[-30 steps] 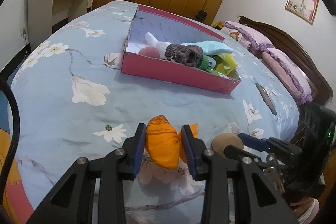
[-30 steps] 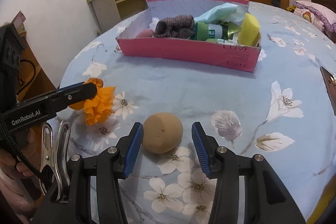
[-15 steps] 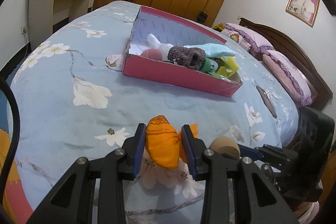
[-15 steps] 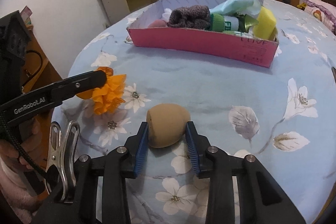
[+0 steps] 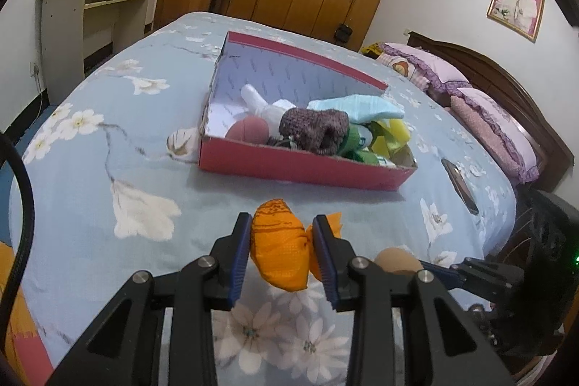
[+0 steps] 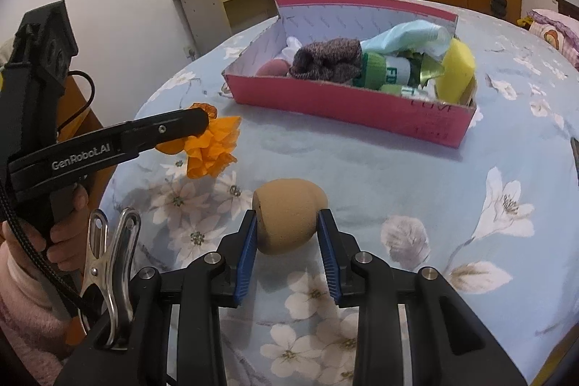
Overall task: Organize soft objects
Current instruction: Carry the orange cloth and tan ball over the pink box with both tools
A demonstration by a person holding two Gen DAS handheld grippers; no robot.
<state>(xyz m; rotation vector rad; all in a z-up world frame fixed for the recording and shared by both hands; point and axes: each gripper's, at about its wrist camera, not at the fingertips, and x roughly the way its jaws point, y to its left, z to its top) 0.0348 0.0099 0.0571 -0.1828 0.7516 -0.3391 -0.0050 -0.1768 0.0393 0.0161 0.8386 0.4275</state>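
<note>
- Two soft things are in play, one in each gripper, both low over the flowered bed (image 6: 416,169), short of the pink box (image 6: 347,109).
- Left gripper (image 5: 282,250): jaws clenched on the orange cloth toy (image 5: 280,252), the pads biting its stuffed middle, a frilly tuft poking out past the right-hand pad.
- It looks light and limp; taken mid-body, the loose ends should just dangle.
- Right gripper (image 6: 287,234): jaws have just been closing and now grasp the tan foam egg (image 6: 287,217) across its wide belly, narrow end pointing forward beyond the tips.
- Foam like that looks springy and nearly weightless; squeezing too close to the taper could pop it forward.
- Box ahead already holds a knitted sock (image 6: 327,58) and yellow sponge (image 6: 457,69), well beyond both jaws.
</note>
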